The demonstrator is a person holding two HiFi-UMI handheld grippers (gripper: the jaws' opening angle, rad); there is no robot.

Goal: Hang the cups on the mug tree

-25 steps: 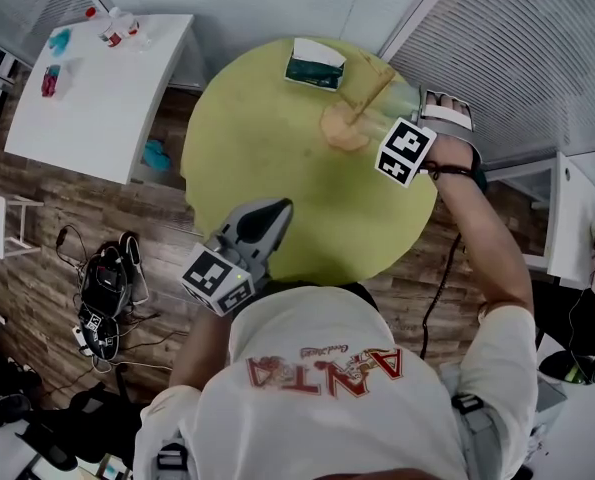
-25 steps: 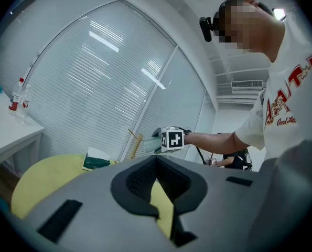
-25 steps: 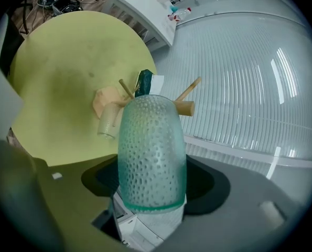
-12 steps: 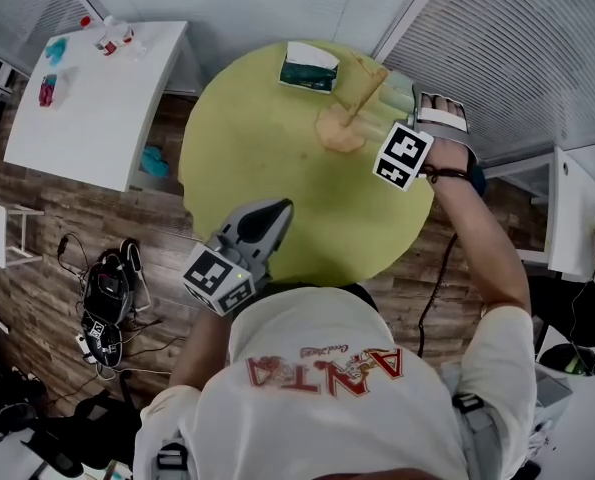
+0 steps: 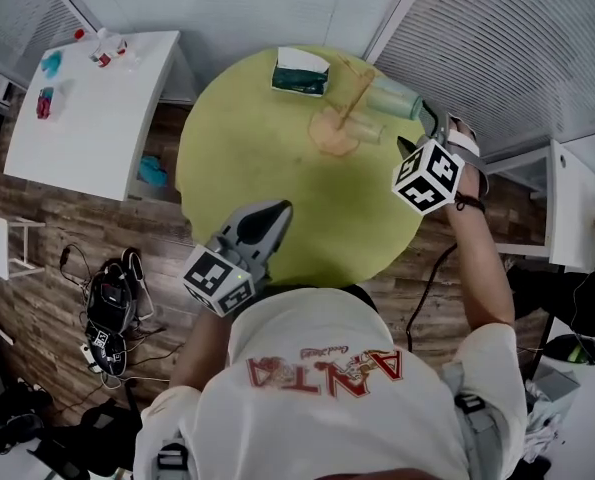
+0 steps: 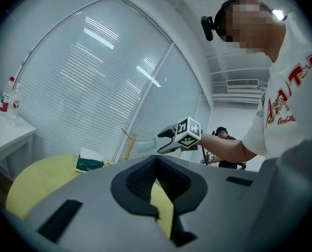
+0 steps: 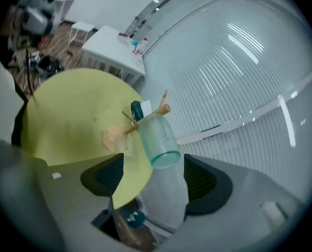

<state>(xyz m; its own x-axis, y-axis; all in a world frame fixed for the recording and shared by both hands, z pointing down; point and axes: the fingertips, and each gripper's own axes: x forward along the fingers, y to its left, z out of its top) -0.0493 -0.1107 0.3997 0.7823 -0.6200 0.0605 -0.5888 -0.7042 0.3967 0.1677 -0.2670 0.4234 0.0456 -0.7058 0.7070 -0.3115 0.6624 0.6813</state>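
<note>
The person wears a white short-sleeved T-shirt (image 5: pixel 327 398) with red lettering. The grey left gripper (image 5: pixel 279 208) and right gripper (image 5: pixel 414 140) each carry a black-and-white marker cube (image 5: pixel 218 280); a dark band (image 5: pixel 467 203), perhaps a strap, circles the right wrist.

A round yellow-green table (image 5: pixel 267 168) and a white table (image 5: pixel 87 108) stand on wood-plank floor (image 5: pixel 57 218) beside blind-covered windows (image 5: pixel 517 48).

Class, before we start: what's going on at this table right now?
A person stands at a round yellow-green table with a gripper in each hand. The right gripper is open, its jaws wide on either side of a pale green cup without touching it. The cup appears to hang on a peg of the wooden mug tree. The left gripper is shut on nothing and sits over the table's near edge.
</note>
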